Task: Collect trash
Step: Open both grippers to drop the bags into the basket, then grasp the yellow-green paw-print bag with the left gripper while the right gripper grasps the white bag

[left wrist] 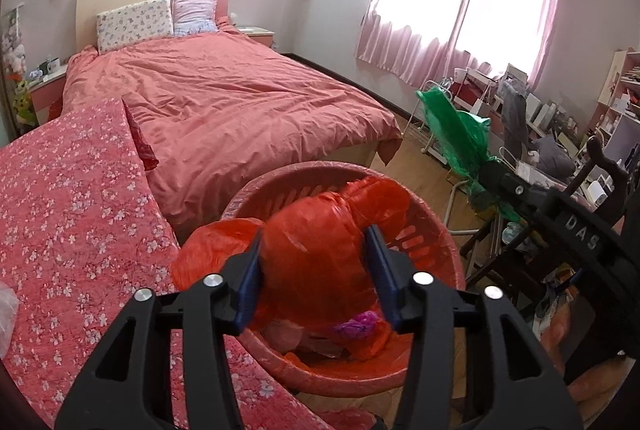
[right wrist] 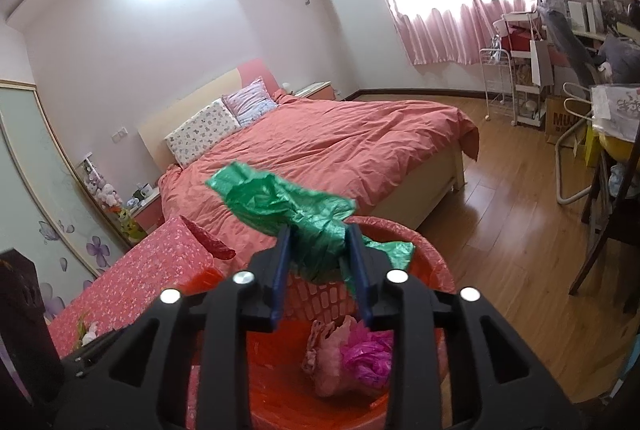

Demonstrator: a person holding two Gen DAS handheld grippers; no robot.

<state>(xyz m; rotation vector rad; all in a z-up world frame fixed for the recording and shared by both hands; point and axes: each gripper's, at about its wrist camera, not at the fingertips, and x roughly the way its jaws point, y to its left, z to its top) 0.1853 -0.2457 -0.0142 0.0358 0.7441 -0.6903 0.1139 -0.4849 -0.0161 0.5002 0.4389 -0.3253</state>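
Bedding in flowered red lies leftmost, then the left gripper (left wrist: 314,250) over the red bin (left wrist: 436,230), its blue pads either side of a red bag (left wrist: 316,242); whether they press it I cannot tell. Right gripper (right wrist: 318,258) grasps a green bag (right wrist: 280,202) above the bin, where pink trash (right wrist: 366,354) lies.

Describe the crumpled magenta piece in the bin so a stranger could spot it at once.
Start at the big bed with the salmon cover; at its foot stands a round red basket lined with an orange bag. Down inside lies the magenta wad, shiny and crinkled, beside paler pink trash, far brighter than anything around it.
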